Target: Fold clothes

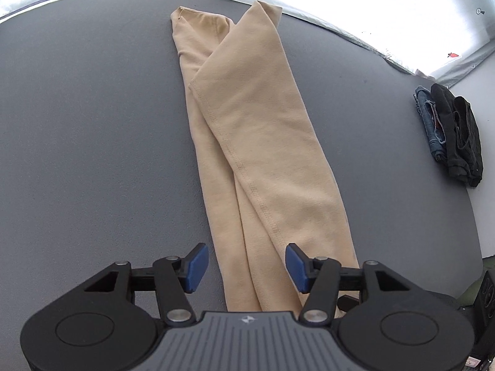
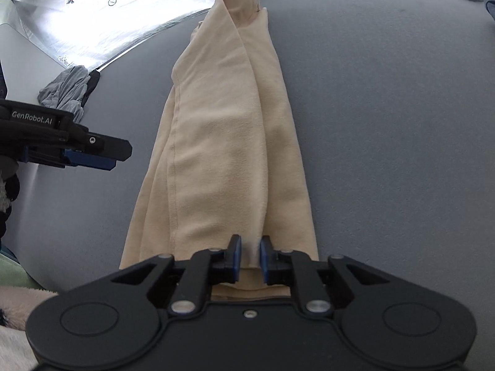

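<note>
Beige garment [image 2: 229, 142] stretched lengthwise across grey table [image 2: 386, 123]

Right gripper [image 2: 250, 255] clamps the near hem between its fingers; left gripper [image 1: 246, 267] hovers with fingers spread above the cloth's opposite end.

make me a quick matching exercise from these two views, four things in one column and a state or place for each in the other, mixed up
Column 1
1. left hand-held gripper
2. right hand-held gripper
3. long beige knit garment
4. small pile of dark and denim clothes

Column 2
A. near the table's edge, apart from the beige piece
B. pinching a fold of beige fabric
C. open, blue pads spread over the near end of the fabric
D. folded lengthwise into a narrow strip on the grey table

Pairs: 1-C, 2-B, 3-D, 4-A
</note>
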Motion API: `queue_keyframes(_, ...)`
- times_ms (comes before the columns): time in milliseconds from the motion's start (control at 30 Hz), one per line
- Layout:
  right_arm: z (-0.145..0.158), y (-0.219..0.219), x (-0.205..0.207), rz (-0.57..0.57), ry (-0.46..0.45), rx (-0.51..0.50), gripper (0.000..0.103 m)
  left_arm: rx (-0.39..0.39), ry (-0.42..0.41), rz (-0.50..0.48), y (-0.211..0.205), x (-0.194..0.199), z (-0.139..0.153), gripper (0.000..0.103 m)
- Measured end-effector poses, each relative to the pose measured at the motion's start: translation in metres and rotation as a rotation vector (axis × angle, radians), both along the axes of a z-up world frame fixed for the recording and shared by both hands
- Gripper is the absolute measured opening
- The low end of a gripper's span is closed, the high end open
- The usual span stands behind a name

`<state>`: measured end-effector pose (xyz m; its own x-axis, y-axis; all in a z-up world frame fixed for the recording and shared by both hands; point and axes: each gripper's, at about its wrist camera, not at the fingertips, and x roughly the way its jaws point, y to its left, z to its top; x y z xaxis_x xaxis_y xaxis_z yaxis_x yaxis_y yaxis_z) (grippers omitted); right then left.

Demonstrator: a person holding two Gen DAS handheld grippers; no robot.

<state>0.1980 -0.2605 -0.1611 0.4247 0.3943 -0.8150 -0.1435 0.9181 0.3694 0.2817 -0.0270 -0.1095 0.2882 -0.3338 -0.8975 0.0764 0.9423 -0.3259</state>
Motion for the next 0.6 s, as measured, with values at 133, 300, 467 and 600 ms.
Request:
queue_keyframes(133,0.016,-0.01,0.001,-0.045,-0.073,0.025,0.048,0.025,-0.035,0.002,-0.002,0.003,0.002,0.06)
queue_keyframes(300,0.04,-0.043,0.006,-0.15,-0.168,0.059,0.049,0.072,-0.124,0.018,-0.003,0.014,0.01,0.078)
queue_keyframes(467,0.046,-0.06,0.044,-0.18,-0.195,0.111,0.013,0.056,-0.209,0.031,-0.011,0.038,0.016,0.076)
queue_keyframes(600,0.049,-0.058,0.088,-0.145,-0.206,0.134,0.011,-0.035,-0.28,0.062,-0.02,0.067,0.017,0.051)
